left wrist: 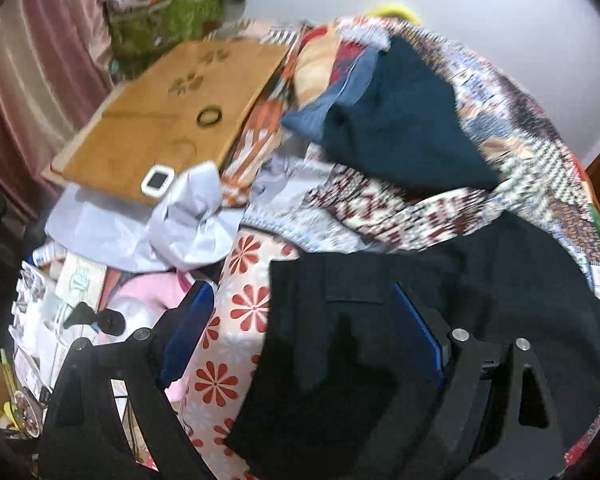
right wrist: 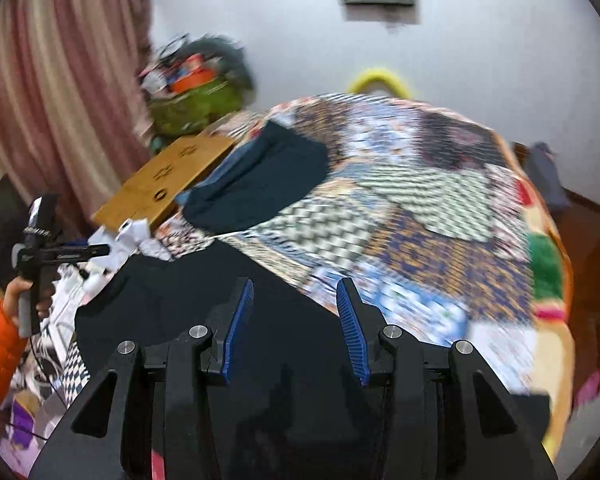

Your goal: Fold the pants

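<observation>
While the black pants [left wrist: 380,340] lie seemingly part-folded on the quilt [right wrist: 420,208], both the left gripper [left wrist: 304,320] and the right gripper [right wrist: 294,312] gape apart, holding nothing, with folds left.

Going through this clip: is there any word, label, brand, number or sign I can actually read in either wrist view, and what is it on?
None can be read.
Left gripper: white lettering on its body, too blurred.
Papers and packets beside the bed: print too small.
Wooden board: cut-out shapes, not readable as text.
Small white device: dark screen, nothing legible.
</observation>
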Demonstrator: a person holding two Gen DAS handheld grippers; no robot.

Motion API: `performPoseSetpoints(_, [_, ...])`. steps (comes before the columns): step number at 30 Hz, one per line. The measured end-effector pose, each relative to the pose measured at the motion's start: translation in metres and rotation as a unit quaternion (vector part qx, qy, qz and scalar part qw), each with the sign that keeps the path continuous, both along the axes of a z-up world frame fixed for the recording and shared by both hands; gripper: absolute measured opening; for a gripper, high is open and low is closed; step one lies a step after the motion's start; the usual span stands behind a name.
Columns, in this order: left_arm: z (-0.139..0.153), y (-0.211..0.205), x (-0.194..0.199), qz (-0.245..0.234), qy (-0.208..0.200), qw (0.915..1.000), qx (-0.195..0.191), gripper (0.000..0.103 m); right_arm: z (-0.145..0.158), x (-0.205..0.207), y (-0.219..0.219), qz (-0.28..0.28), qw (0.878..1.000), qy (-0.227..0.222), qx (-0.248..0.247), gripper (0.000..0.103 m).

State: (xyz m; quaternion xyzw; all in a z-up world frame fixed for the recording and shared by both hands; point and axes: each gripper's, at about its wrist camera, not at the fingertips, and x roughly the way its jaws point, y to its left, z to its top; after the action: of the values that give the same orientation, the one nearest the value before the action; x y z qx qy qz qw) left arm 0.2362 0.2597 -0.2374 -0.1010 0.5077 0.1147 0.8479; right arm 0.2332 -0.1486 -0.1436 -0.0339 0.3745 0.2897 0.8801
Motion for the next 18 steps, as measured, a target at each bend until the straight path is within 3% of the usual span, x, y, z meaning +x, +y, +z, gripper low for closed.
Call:
performPoseSetpoints(6, [-0.046, 0.01, 0.014, -0.002, 0.046, 0.9983, -0.036, 0.088, -0.035, 0.046, 0.073, 0.078, 0.995, 0.06, -0.032, 0.04])
performPoseSetpoints(10, [-0.063, 0.012, 0.02, -0.013, 0.052, 0.9942, -0.094, 0.083, -0.056, 0.075, 0.114, 0.117, 0.987, 0.091, -0.057, 0.039])
performPoseSetpoints(13, [-0.067, 0.009, 0.023, -0.036, 0.053, 0.9896, -0.129, 0.07, -0.074, 0.094, 0.144, 0.137, 0.981, 0.118, -0.071, 0.04])
performPoseSetpoints(15, [-0.069, 0.005, 0.026, -0.048, 0.055, 0.9865, -0.147, 0.054, -0.084, 0.101, 0.162, 0.15, 0.977, 0.13, -0.079, 0.04])
performPoseSetpoints(16, [-0.069, 0.004, 0.027, -0.05, 0.056, 0.9851, -0.155, 0.051, -0.088, 0.103, 0.167, 0.153, 0.976, 0.133, -0.084, 0.039])
performPoseSetpoints(18, [-0.068, 0.001, 0.028, -0.057, 0.054, 0.9852, -0.152, 0.041, -0.099, 0.105, 0.181, 0.161, 0.972, 0.143, -0.09, 0.04])
